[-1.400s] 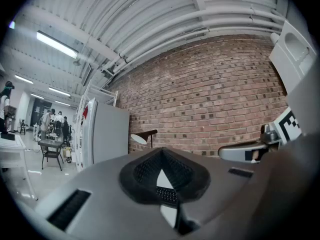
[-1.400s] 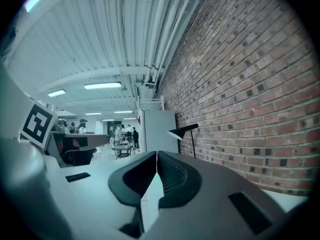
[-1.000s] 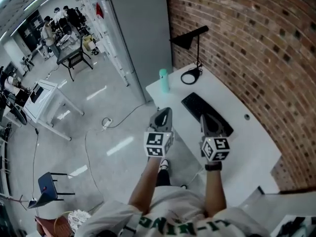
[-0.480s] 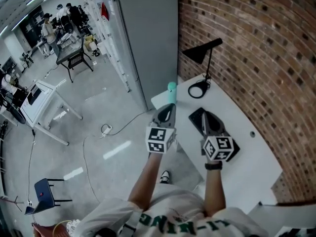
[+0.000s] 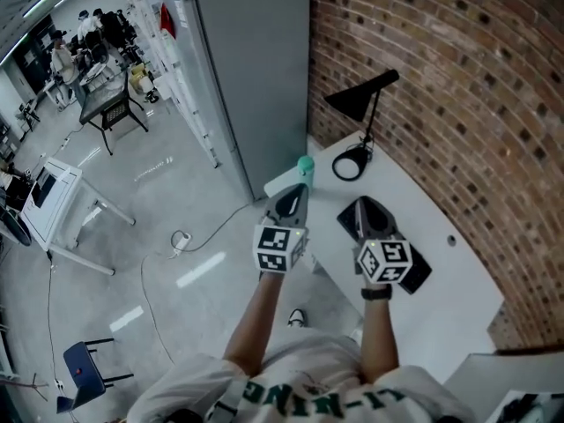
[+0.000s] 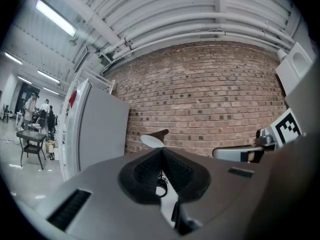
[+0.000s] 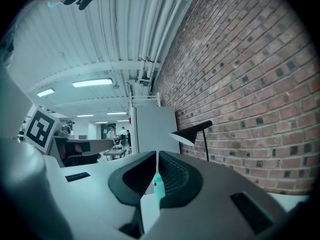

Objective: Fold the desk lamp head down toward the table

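The black desk lamp [image 5: 363, 95] stands at the far end of the white table [image 5: 458, 298], against the brick wall, with its cone head raised on a thin stem above a ring base [image 5: 351, 163]. My left gripper [image 5: 291, 199] is shut and empty, held level short of the table's near corner. My right gripper [image 5: 366, 210] is shut and empty too, over the near end of the keyboard [image 5: 407, 267]. Both point toward the lamp and are well apart from it. The lamp head [image 6: 152, 139] shows just above the left gripper [image 6: 161, 149] in the left gripper view. In the right gripper view the lamp [image 7: 192, 131] stands right of the gripper [image 7: 156, 153].
A teal bottle [image 5: 305, 171] stands on the table's left corner, just ahead of the left gripper. A tall grey cabinet [image 5: 256, 77] stands left of the table. The brick wall [image 5: 467, 104] runs along the table's right side. A cable [image 5: 189, 236] lies on the floor.
Both grippers, still shut, have moved forward together toward the table and lamp. The right one now hangs over the keyboard, and the lamp and bottle appear nearer.
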A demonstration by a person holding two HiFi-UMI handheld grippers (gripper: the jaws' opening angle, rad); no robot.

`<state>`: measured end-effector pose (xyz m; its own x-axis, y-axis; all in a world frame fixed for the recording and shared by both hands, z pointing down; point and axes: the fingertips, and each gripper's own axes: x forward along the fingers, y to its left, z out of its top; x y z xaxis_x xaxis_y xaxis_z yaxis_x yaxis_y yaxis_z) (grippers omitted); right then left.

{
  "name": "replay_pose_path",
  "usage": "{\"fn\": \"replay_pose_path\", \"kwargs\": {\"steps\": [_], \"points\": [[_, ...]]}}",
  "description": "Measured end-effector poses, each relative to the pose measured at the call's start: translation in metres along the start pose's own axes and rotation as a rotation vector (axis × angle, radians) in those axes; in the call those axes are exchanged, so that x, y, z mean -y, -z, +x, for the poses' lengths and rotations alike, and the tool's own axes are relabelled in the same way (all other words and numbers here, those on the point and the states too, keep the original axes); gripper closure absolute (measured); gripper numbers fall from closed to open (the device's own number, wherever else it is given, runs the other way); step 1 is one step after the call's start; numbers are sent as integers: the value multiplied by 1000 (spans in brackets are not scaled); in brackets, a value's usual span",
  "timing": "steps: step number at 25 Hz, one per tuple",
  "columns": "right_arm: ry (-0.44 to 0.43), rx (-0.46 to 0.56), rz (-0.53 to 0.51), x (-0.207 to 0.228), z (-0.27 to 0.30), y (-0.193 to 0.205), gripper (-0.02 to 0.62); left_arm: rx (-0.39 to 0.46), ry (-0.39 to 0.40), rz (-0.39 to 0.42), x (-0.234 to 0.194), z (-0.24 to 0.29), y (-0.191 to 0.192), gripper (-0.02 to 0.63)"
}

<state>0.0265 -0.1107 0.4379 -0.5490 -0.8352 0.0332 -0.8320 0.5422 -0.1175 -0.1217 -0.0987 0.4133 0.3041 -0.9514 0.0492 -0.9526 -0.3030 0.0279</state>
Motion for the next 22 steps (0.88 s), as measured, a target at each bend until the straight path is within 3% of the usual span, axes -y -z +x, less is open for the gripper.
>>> {"fn": "replay_pose_path", "kwargs": {"steps": [5, 10, 22], "points": [[40, -20, -17, 6, 12, 6, 583, -18, 41, -62, -7, 14, 9, 604], [69, -51, -34, 18, 21, 9, 583, -41, 92, -68, -6, 41, 12, 604], [78, -34, -26, 72, 75, -3, 583, -35, 125, -85, -17, 137, -10, 603]]}}
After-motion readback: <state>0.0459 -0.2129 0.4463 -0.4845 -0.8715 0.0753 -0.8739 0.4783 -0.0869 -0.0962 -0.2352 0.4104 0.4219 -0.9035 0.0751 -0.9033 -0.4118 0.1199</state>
